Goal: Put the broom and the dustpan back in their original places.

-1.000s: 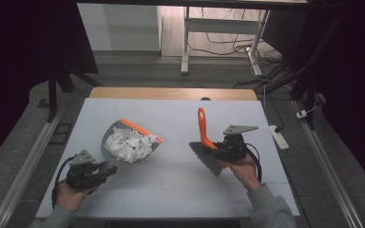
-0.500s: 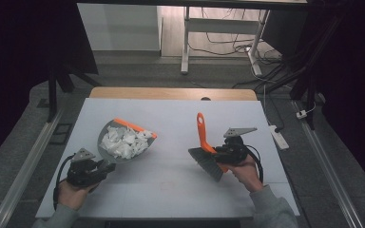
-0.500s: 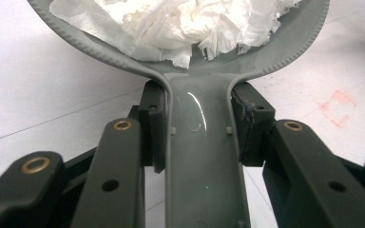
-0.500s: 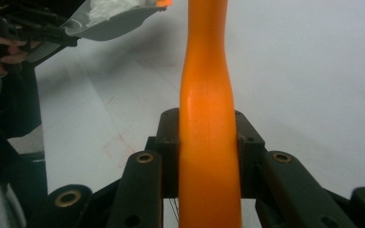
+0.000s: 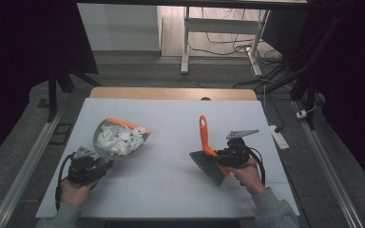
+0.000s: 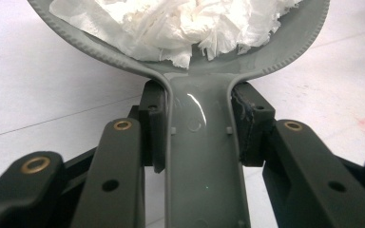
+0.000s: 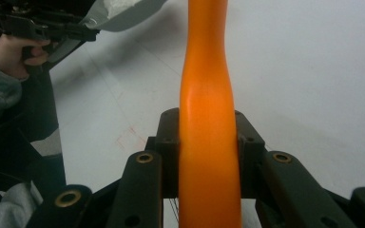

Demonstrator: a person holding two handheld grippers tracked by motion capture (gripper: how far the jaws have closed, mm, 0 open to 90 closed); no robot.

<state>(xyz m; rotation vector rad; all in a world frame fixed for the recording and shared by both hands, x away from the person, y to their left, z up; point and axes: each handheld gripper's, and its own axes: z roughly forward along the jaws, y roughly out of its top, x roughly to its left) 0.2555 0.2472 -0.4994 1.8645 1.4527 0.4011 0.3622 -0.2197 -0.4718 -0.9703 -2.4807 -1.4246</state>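
So we've got 2 tools in hand here. Our left gripper (image 5: 105, 164) is clamped on the grey handle of the dustpan (image 5: 119, 137), pads squeezing it from both sides right where the handle flares into the scoop. The pan sits toward the left side of the table (image 5: 171, 190), roughly mid-depth, and it's piled with crumpled white paper scraps (image 5: 120, 140). Our right gripper (image 5: 217, 156) is clamped around the orange handle of the hand brush (image 5: 206, 154), over toward the right edge, handle pointing at the far edge and bristles toward us.

Handling-wise, we'd call the dustpan light, stiff plastic, but that handle looks glossy and smooth, so it could twist in the pads if we tip it fast. Gripping close to the scoop like we do seems the right call, less leverage for the load to swing.

The paper is the fussy bit: soft, featherweight, heaped loose above the rim. Any jerk or tilt toward the orange lip and we reckon bits spill off. Keep it level, move slow.

The brush is rigid and light too; holding low on the handle gives good control.
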